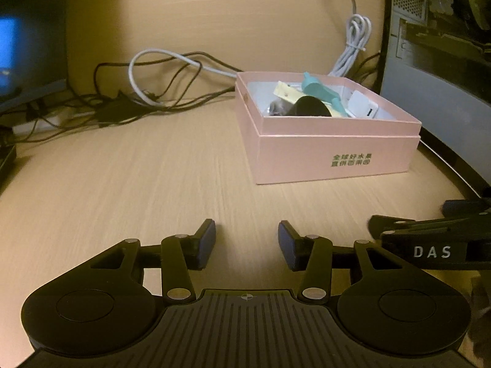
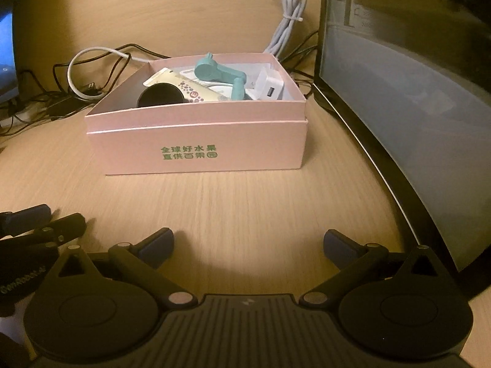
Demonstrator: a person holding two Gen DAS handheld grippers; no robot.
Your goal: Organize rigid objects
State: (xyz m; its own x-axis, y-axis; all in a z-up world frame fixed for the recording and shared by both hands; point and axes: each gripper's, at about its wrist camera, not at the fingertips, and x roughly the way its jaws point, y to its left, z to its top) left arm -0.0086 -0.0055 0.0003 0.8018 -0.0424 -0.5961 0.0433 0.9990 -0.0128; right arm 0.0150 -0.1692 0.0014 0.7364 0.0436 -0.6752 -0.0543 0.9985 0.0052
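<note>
- The wood-grain bench (image 2: 245, 202) fills both views, bare in front of both tools.
- A dark-framed monitor (image 2: 399, 98) stands along the bench's edge at 3 o'clock in the right wrist view.
- A pink box (image 2: 196, 147) with green print, open on top, sits on the bench at 12 o'clock in the right wrist view and at 1 o'clock in the left.
- Inside it lie a teal plastic piece (image 2: 219, 73), a white charger (image 2: 270, 89), a black round object (image 2: 161, 95) and a cream dotted tube (image 2: 187, 87).
- Tangled cables (image 1: 147, 86) lie behind the box at 10 o'clock.
- The right hand-held gripper (image 2: 248, 245) is spread wide with nothing between its pads.
- The left hand-held gripper (image 1: 247, 242) is partly open and empty, with the right one just beside it at 3 o'clock.
</note>
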